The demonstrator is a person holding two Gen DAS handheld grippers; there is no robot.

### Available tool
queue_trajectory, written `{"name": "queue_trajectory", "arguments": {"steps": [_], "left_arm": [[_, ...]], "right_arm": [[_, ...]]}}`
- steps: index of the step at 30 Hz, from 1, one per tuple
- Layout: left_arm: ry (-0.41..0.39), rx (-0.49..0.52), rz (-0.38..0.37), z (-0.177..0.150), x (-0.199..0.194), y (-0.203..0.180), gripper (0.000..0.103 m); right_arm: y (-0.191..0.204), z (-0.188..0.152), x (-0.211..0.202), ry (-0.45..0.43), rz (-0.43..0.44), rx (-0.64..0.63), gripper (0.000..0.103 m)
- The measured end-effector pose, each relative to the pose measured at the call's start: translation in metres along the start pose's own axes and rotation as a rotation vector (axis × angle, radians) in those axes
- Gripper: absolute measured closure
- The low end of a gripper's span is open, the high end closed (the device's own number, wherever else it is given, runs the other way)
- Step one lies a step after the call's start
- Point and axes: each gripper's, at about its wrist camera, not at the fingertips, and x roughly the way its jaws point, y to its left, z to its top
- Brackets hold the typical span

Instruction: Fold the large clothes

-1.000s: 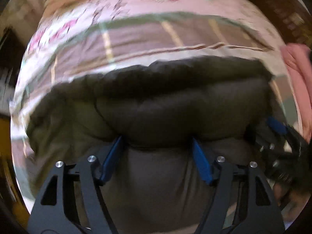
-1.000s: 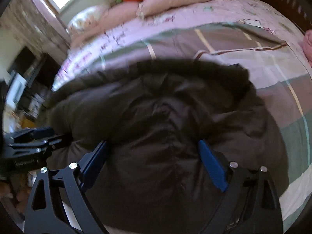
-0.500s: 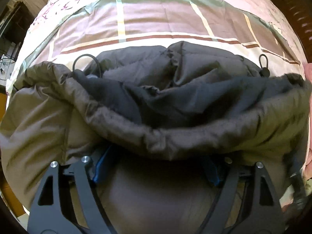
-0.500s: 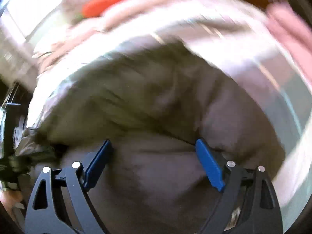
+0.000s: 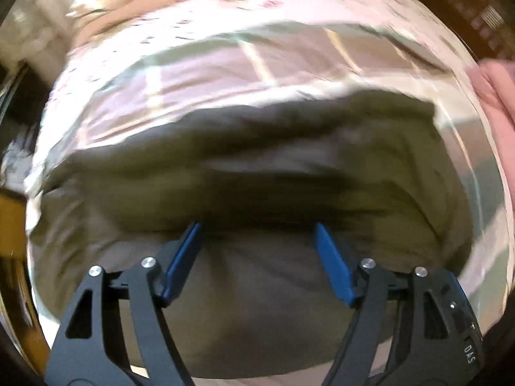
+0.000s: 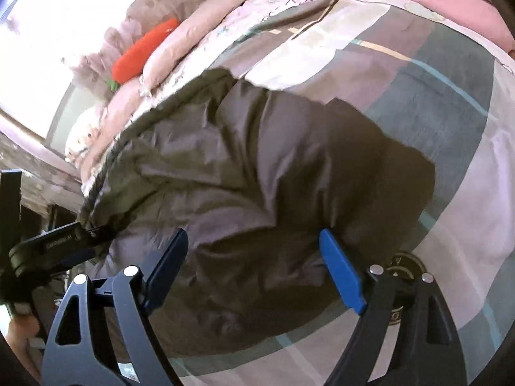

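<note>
Both tongs, left gripper (image 5: 257, 241) and right gripper (image 6: 254, 247), gape wide, holding nothing over the dark jacket (image 6: 257, 177); mid-fold, next grab an edge.

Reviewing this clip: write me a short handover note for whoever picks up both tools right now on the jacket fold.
Left tool: open, blue fingers spread over the dark jacket, holding nothing; that view is motion-blurred.
Right tool: open, fingers spread over the jacket, nothing pinched.
In the right view the left tool sits at the jacket's left edge.
Jacket: bunched in a thick lump on the plaid bedspread; a pink garment lies at the far right, an orange carrot plush by the pillows.
Done: jacket looks gathered or partly folded.
Left: likely flatten and tidy the fold.
</note>
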Motion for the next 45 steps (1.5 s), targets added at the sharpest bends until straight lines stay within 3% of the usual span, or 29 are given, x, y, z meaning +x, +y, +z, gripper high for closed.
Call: {"name": "queue_trajectory", "arguments": {"steps": [4, 8, 10, 12, 15, 16, 19, 21, 29, 30, 32, 35, 40, 45], "left_arm": [[0.062, -0.09, -0.025, 0.015, 0.039, 0.003, 0.018], [0.126, -0.135, -0.003, 0.027, 0.055, 0.004, 0.017], [0.143, -0.148, 0.005, 0.029, 0.049, 0.002, 0.021], [0.119, -0.132, -0.049, 0.031, 0.03, -0.008, 0.021], [0.07, -0.037, -0.122, 0.035, 0.006, -0.038, 0.017], [0.071, -0.005, -0.155, 0.038, 0.004, -0.049, 0.015], [0.098, 0.052, -0.225, 0.049, 0.008, -0.078, 0.015], [0.113, 0.075, -0.237, 0.057, 0.018, -0.096, 0.015], [0.195, 0.152, -0.139, 0.079, 0.068, -0.148, 0.009], [0.195, 0.153, -0.127, 0.082, 0.072, -0.15, 0.009], [0.196, 0.131, -0.109, 0.091, 0.084, -0.151, 0.009], [0.221, 0.073, -0.095, 0.104, 0.101, -0.15, 0.009], [0.24, 0.076, -0.016, 0.107, 0.119, -0.159, 0.009], [0.241, 0.091, 0.033, 0.111, 0.126, -0.166, 0.006]], "right_arm": [[-0.005, -0.002, 0.024, 0.098, -0.046, -0.046, 0.018], [0.007, -0.01, 0.032, 0.122, -0.088, -0.164, 0.018], [0.008, -0.011, 0.026, 0.122, -0.06, -0.17, 0.018], [-0.009, -0.007, 0.0, 0.055, 0.076, -0.076, 0.018], [-0.052, 0.007, -0.028, -0.016, 0.173, 0.101, 0.018], [-0.078, 0.012, -0.033, -0.02, 0.209, 0.213, 0.018], [-0.129, 0.023, -0.023, 0.032, 0.243, 0.417, 0.017], [-0.137, 0.027, -0.022, 0.043, 0.215, 0.407, 0.017], [-0.132, 0.035, 0.006, 0.145, 0.111, 0.233, 0.019], [-0.132, 0.032, 0.007, 0.139, 0.116, 0.214, 0.037], [-0.133, 0.026, 0.012, 0.158, 0.135, 0.212, 0.05], [-0.14, 0.022, 0.02, 0.172, 0.123, 0.253, 0.051], [-0.129, 0.018, 0.02, 0.178, 0.043, 0.186, 0.051], [-0.135, 0.017, 0.021, 0.197, 0.064, 0.17, 0.046]]}}
